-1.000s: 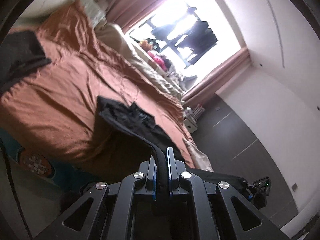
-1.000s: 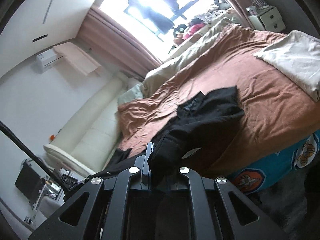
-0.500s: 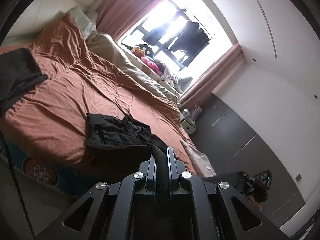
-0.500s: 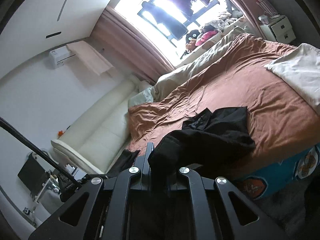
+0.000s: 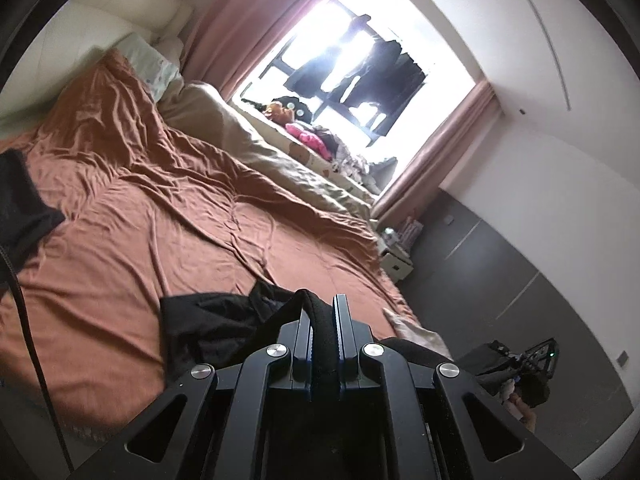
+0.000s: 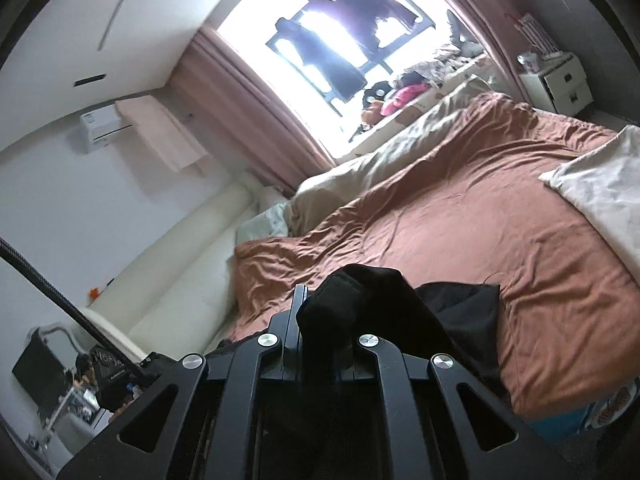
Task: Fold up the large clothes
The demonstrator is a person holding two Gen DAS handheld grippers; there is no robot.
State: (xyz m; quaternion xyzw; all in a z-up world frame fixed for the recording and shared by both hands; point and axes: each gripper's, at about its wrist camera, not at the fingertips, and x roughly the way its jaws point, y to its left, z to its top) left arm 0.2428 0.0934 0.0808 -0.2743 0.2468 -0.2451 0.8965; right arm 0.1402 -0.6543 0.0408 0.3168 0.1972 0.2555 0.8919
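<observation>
Both grippers are clamped tight on the black garment (image 5: 208, 326)! The left gripper (image 5: 323, 320) pinches a thick edge at lower centre, and the right gripper (image 6: 320, 320) grips a bunched fold, the rest trailing onto the rust-brown bedspread (image 5: 160, 208).

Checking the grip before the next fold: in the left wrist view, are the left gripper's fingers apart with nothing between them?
No: the left gripper is shut on a fold of the black garment lying on the brown bedspread.
</observation>
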